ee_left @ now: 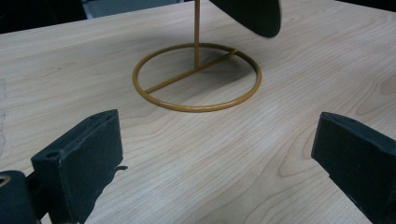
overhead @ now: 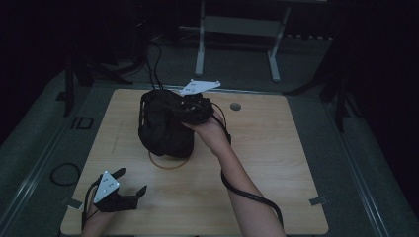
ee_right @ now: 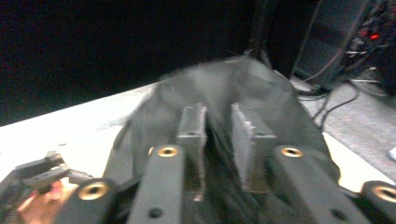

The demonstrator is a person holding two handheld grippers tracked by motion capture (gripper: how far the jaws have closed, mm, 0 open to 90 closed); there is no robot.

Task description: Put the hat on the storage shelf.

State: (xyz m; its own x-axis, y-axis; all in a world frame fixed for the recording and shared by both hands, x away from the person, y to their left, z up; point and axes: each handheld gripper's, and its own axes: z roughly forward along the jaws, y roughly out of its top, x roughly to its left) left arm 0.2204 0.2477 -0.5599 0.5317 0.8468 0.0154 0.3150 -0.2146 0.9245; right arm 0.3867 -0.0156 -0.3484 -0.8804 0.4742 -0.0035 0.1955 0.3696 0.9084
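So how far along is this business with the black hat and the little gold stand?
The black hat already sits over the gold wire stand, above its ring base. The right gripper is pinching the hat's fabric, apparently placing or adjusting it. The left gripper waits open near the table edge. Left to do, probably: let go and pull back.

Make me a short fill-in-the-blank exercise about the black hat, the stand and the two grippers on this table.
1. The right gripper is pinching the black ____ over the stand.
2. The stand's base is a flat ____ with a bar across it.
3. The left gripper, near the table's front corner, has its jaws ____.
4. The stand is coloured ____.

Missing words: hat; ring; open; yellow
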